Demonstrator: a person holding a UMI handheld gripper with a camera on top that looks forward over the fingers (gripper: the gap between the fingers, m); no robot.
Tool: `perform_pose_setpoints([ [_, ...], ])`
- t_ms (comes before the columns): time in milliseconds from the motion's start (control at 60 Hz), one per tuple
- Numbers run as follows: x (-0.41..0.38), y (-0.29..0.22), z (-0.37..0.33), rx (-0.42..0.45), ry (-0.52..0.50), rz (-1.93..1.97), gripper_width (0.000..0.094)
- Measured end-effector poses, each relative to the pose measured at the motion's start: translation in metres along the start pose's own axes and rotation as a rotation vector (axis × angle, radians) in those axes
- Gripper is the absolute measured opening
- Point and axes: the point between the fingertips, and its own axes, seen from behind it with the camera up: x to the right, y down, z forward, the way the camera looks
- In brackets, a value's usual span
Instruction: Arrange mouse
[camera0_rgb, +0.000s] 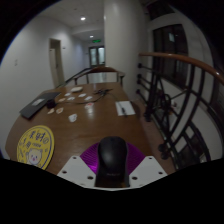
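Observation:
A black computer mouse (112, 160) sits between my gripper's (112, 172) two fingers, its rounded back facing the camera. The purple pads (92, 158) press on both of its sides, so the gripper is shut on it. The mouse is held above the near end of a long wooden table (95, 125). Its underside and the spot of table right beneath it are hidden.
A round yellow mat (34, 144) lies on the table just ahead to the left. Farther along are a small white object (72, 117), a dark object (123, 108), a laptop (40, 103) and papers (76, 91). A dark railing (170, 110) runs along the right.

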Motion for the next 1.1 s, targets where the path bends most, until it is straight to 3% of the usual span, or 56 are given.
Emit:
perform_pose_setpoints([
  [67, 0.004, -0.026, -0.019, 0.057, 0.042, 0.036, 0.0328],
  [250, -0.093, -0.130, -0.107, 0.262, -0.057, 0.051, 0.0351],
  [333, -0.155, -0.147, -0.122, 0.299, -0.116, 0.027, 0.0373],
  [417, -0.211, -0.129, -0.106, 0.259, -0.165, 0.005, 0.0374],
  [567, -0.257, -0.041, -0.047, 0.064, -0.158, -0.040, 0.0376],
  [650, -0.255, -0.008, -0.026, 0.013, -0.089, -0.062, 0.0377],
  [750, -0.257, 0.011, -0.013, -0.025, -0.077, -0.055, 0.0377],
  [817, -0.249, 0.014, -0.008, -0.015, -0.045, -0.063, 0.0392],
  [983, -0.246, 0.016, -0.008, -0.047, -0.085, -0.139, 0.0539],
  [1050, -0.242, 0.017, -0.019, -0.079, -0.128, -0.186, 0.0682],
  [1067, -0.241, 0.016, -0.022, -0.076, -0.143, -0.199, 0.0817],
  [1100, -0.240, 0.013, -0.031, -0.066, -0.175, -0.221, 0.0870],
])
